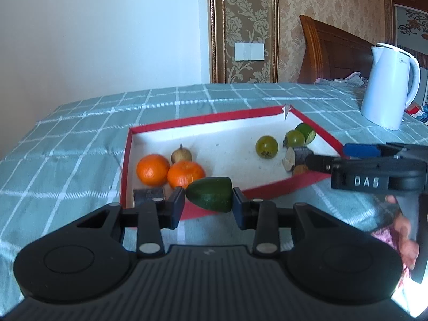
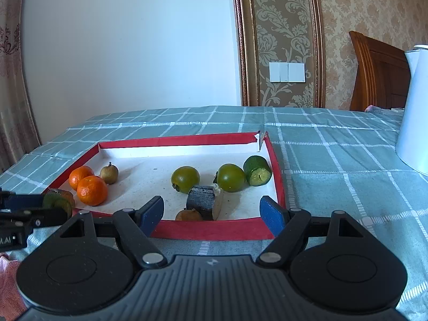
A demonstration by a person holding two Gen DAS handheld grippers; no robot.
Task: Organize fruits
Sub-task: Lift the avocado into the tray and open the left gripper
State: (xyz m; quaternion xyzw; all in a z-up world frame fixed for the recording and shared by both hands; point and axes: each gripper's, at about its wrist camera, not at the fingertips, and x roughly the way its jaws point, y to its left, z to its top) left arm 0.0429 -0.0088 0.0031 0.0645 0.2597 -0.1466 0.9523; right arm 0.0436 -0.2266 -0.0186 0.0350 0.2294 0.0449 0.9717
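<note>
Left gripper (image 1: 208, 200) clamped a green cucumber piece (image 1: 210, 194) over the red tray's (image 2: 214, 231) near-left corner, mid-carry; likely next: set it beside the oranges (image 1: 153, 169). Right gripper (image 2: 212, 212) gaped empty at near edge

Inside the tray (image 2: 275, 176), oranges (image 2: 91, 190) lie left, tomatoes (image 2: 230, 177) right, log piece (image 2: 201, 200) in front.

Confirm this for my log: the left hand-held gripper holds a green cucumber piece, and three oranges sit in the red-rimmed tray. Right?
Not quite: the red-rimmed tray holds two oranges, not three, as the right wrist view shows. The left hand-held gripper does hold the green cucumber piece.
</note>
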